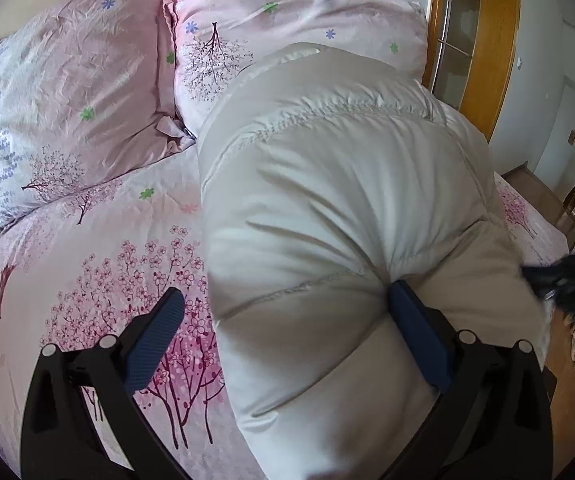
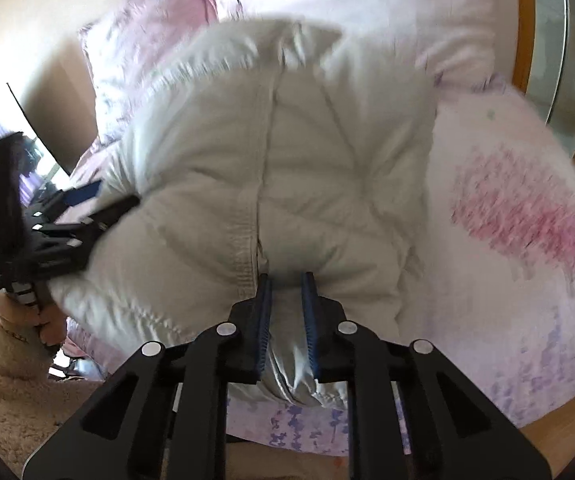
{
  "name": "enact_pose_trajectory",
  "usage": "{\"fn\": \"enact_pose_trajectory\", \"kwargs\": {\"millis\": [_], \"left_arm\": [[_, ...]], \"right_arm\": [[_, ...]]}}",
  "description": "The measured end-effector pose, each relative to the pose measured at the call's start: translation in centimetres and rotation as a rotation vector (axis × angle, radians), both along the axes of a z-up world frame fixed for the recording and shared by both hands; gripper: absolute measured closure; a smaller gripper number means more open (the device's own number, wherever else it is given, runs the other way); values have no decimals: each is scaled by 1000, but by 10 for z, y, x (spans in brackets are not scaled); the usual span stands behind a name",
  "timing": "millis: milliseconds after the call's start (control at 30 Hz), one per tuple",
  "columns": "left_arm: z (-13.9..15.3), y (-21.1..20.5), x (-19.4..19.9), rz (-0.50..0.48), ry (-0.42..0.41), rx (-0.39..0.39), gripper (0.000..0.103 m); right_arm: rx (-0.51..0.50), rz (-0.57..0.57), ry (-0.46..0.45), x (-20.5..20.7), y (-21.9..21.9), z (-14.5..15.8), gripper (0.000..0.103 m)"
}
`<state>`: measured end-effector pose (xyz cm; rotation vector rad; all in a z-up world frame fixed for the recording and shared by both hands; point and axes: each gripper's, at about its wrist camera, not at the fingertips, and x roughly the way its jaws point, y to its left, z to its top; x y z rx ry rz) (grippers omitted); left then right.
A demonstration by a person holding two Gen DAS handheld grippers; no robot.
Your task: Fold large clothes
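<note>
A white padded jacket point(image 1: 347, 208) is seen lying bunched on the pink floral bedcover point(image 1: 99, 264), directly ahead of both tongs. The left gripper point(image 1: 287, 304) is spread wide: one blue pad point(image 1: 415, 328) is pressed into a fold at the jacket's near edge, the other pad point(image 1: 159, 332) hangs free over the bedcover, so nothing is clamped. The right gripper point(image 2: 286, 284) is clenched on the jacket's near hem, with a pinch of fabric caught between its narrowly spaced fingers. The right wrist view is blurred, so seams and print are hard to make out. Two pillows point(image 1: 75, 104) are seen beyond the jacket; its far end is hidden by its own bulk.
</note>
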<state>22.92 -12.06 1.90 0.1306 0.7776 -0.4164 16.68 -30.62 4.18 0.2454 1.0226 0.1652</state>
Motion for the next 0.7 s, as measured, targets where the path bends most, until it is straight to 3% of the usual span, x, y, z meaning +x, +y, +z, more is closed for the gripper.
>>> {"fn": "enact_pose_trajectory", "kwargs": {"millis": [167, 533, 700], "left_arm": [[-1, -5, -2, 0, -15, 18, 2], [-3, -6, 0, -1, -12, 11, 2], [-2, 0, 4, -16, 16, -42, 2]], "right_arm": [[71, 0, 39, 9, -9, -22, 89], [6, 39, 26, 13, 1, -26, 89], [35, 42, 19, 14, -3, -29, 89]]}}
